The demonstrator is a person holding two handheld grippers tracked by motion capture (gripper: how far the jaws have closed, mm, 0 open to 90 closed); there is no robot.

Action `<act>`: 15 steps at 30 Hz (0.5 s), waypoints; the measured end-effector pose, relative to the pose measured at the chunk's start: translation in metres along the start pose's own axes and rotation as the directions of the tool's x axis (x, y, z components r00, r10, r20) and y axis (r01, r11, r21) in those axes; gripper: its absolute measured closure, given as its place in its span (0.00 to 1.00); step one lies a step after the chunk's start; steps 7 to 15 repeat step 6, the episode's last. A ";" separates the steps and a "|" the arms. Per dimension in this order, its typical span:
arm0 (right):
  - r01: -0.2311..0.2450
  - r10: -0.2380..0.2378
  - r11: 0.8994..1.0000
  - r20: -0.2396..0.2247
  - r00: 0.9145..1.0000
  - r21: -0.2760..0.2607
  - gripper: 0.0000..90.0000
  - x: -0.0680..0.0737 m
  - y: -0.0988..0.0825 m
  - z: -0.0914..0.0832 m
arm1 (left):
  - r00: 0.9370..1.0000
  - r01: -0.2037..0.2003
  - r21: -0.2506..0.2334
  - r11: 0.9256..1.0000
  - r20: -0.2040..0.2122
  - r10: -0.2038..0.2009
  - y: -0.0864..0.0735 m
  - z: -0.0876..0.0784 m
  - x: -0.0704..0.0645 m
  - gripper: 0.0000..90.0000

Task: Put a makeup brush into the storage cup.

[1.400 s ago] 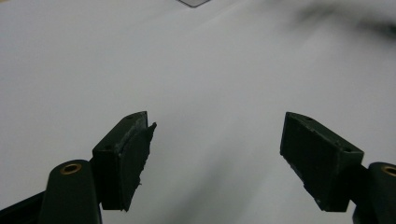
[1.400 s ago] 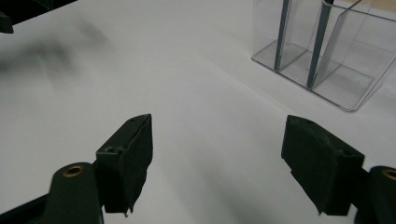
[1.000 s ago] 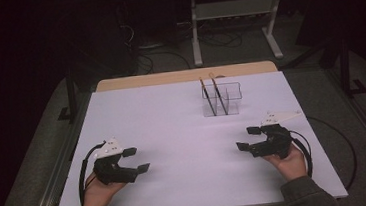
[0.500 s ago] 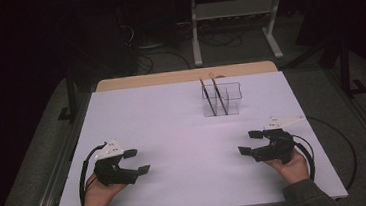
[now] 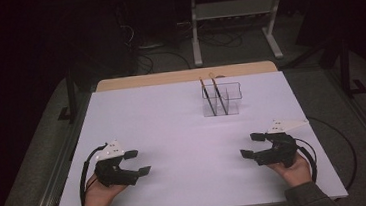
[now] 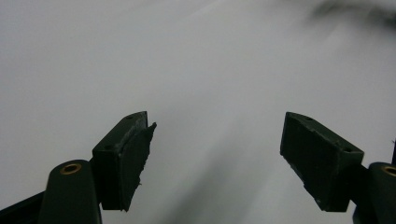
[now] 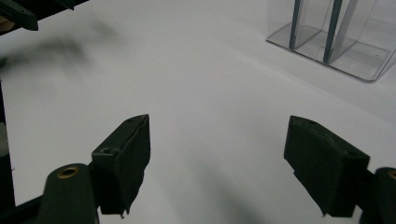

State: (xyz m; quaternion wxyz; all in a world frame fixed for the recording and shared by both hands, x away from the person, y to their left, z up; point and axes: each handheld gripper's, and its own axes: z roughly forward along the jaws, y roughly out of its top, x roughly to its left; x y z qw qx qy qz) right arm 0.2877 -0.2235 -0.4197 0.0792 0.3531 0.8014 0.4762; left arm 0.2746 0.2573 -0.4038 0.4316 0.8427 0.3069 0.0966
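on the white table point(image 5: 183, 128), l gripper point(image 5: 135, 162) & r gripper point(image 5: 251, 145) both spread wide, nothing held, no legible writing.

We see a white rectangular tabletop point(image 5: 172, 119) with a light wooden far edge. Beyond it, a grey metal stand point(image 5: 234, 18) occupies the dark floor point(image 5: 168, 66).

clear holder point(image 7: 343, 39) cut off at top, pencil tips hidden

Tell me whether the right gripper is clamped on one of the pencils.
No, the right gripper has its jaws spread and empty above the table, while both pencils stand in the clear holder.
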 end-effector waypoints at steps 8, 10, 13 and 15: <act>0.008 -0.008 1.000 -0.006 1.000 -0.003 0.23 0.001 -0.001 0.002 | 1.000 -0.003 0.003 1.000 0.008 0.003 0.000 0.002 0.000 0.26; 0.008 -0.008 1.000 -0.006 1.000 -0.003 0.23 0.001 -0.001 0.002 | 1.000 -0.003 0.003 1.000 0.008 0.003 0.000 0.002 0.000 0.26; 0.008 -0.008 1.000 -0.006 1.000 -0.003 0.23 0.001 -0.001 0.002 | 1.000 -0.003 0.003 1.000 0.008 0.003 0.000 0.002 0.000 0.26; 0.008 -0.008 1.000 -0.006 1.000 -0.003 0.23 0.001 -0.001 0.002 | 1.000 -0.003 0.003 1.000 0.008 0.003 0.000 0.002 0.000 0.26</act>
